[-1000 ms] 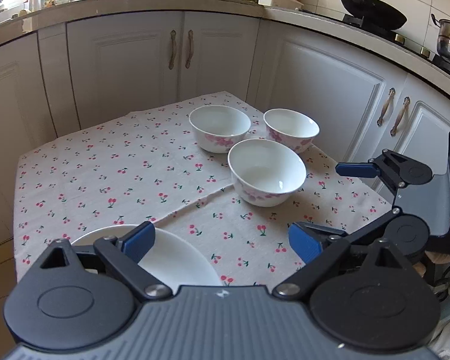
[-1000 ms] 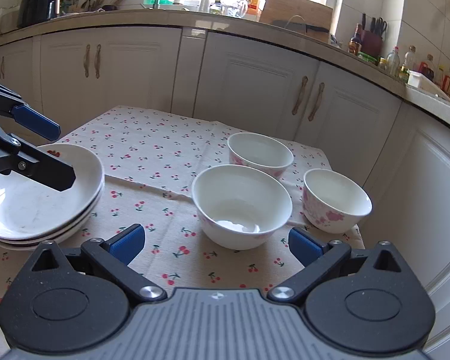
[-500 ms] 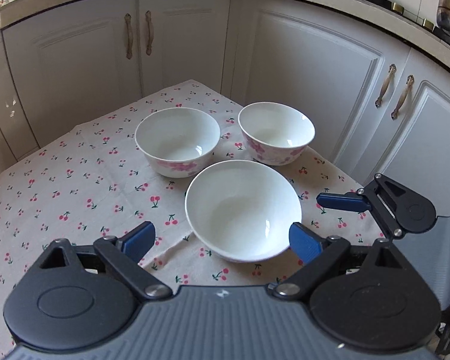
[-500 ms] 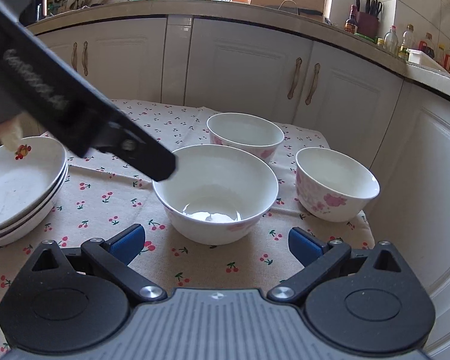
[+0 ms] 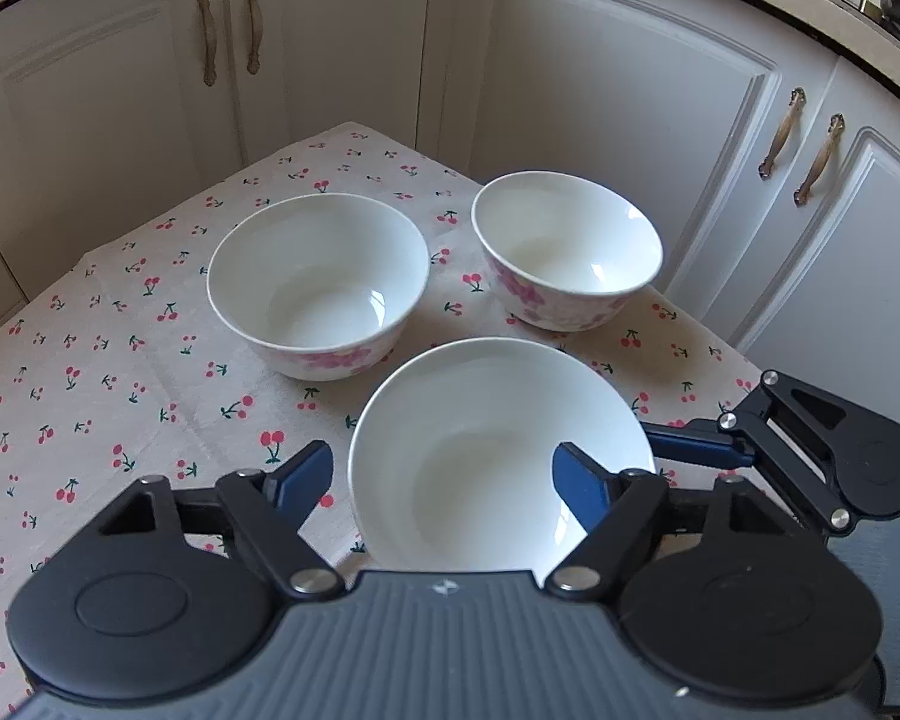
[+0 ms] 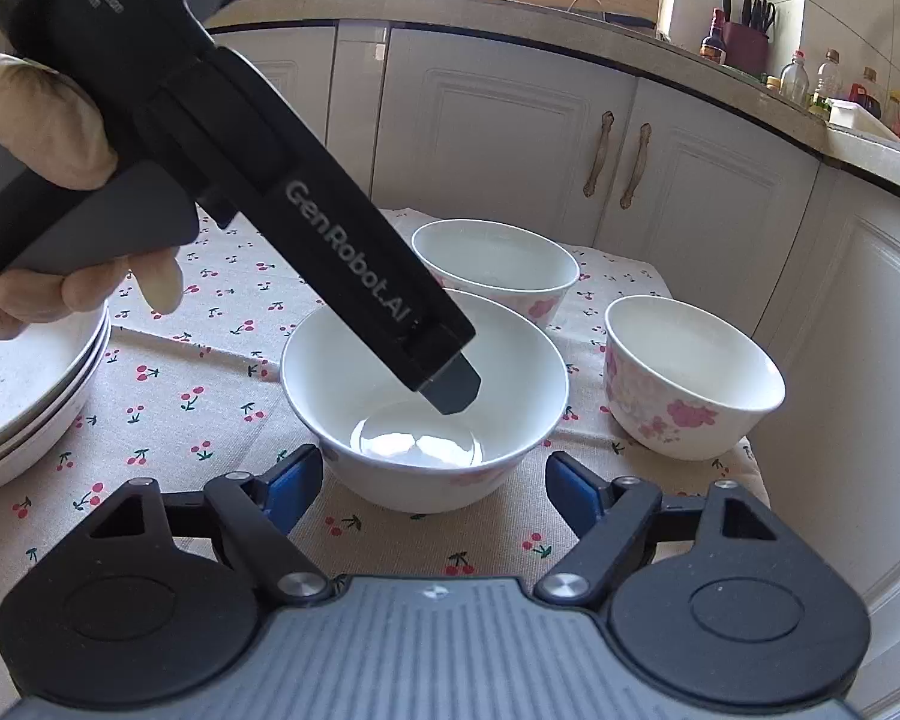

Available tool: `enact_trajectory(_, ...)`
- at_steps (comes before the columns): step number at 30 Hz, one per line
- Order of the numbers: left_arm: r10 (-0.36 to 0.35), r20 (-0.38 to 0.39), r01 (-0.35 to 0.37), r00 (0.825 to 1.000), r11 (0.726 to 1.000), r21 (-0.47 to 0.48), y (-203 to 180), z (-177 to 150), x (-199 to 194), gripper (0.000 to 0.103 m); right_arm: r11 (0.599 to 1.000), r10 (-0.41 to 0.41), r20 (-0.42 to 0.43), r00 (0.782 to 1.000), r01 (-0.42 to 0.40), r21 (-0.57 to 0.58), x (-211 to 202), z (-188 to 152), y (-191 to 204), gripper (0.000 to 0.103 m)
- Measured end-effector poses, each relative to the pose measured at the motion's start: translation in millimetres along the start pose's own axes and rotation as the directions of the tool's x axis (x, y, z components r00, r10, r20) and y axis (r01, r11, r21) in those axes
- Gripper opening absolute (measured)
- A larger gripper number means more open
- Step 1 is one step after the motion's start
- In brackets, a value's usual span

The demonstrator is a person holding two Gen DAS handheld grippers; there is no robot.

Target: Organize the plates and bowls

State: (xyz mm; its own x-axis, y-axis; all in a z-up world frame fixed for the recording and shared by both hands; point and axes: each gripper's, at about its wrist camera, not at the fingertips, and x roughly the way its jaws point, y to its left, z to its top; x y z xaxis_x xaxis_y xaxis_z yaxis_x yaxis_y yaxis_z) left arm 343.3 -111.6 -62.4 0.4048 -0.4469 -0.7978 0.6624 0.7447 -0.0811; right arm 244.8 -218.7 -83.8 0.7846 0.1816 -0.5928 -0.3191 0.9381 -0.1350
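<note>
The left gripper (image 5: pixel 444 474) straddles the near rim of the nearest white ceramic bowl (image 5: pixel 480 450): one blue-padded finger (image 5: pixel 582 495) sits inside the bowl, the other outside its left wall. The jaws have just been closing; whether the pads press the rim cannot be determined. The right gripper (image 6: pixel 429 486) has also just been closing and stands released, its fingers (image 6: pixel 288 483) flanking the same bowl without contact. Two further white bowls with pink flowers (image 5: pixel 318 285) stand beyond the fingers on the cherry-print cloth (image 5: pixel 120 360) covering the counter. A stack of white plates (image 6: pixel 24 402) lies left of the right fingers.
</note>
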Motion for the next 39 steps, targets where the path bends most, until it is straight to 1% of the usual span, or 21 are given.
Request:
enact_trajectory(2,-0.012,-0.001,0.012,1.000,1.000,0.004,0,1,2,0.073,1.000,0.006,0.002,1.000,-0.006,0.001,0,1,0,0.084)
enact_trajectory(4,-0.022,-0.003,0.022,1.000,1.000,0.005,0,2,4,0.073,1.000,0.008,0.004,1.000,-0.008,-0.004,0,1,1,0.082)
enact_trajectory(7,-0.036,-0.007,0.036,0.999,0.999,0.006,0,3,6,0.072,1.000,0.000,0.007,1.000,0.000,-0.019,-2,2,3,0.081)
enact_trajectory(13,-0.042,-0.009,0.042,0.999,0.999,0.007,1,3,6,0.072,1.000,0.006,0.003,1.000,-0.006,-0.011,-3,3,2,0.081)
enact_trajectory(18,-0.028,-0.018,0.028,0.999,1.000,0.013,-2,0,3,0.072,1.000,0.022,0.011,1.000,-0.022,-0.012,-9,5,2,0.081)
enact_trajectory(23,-0.024,-0.009,0.025,1.000,1.000,0.014,-6,-5,-8,0.072,0.999,0.033,0.009,0.999,-0.033,-0.028,-16,4,6,0.081)
enact_trajectory(28,-0.015,0.007,0.014,1.000,1.000,0.023,-15,-14,-24,0.072,0.998,0.063,0.001,0.998,-0.063,-0.017,-31,2,8,0.081)
enact_trajectory(39,-0.011,0.039,0.012,0.999,1.000,-0.019,-35,-52,-59,0.072,0.990,0.130,-0.015,0.991,-0.131,-0.057,-71,-10,24,0.081)
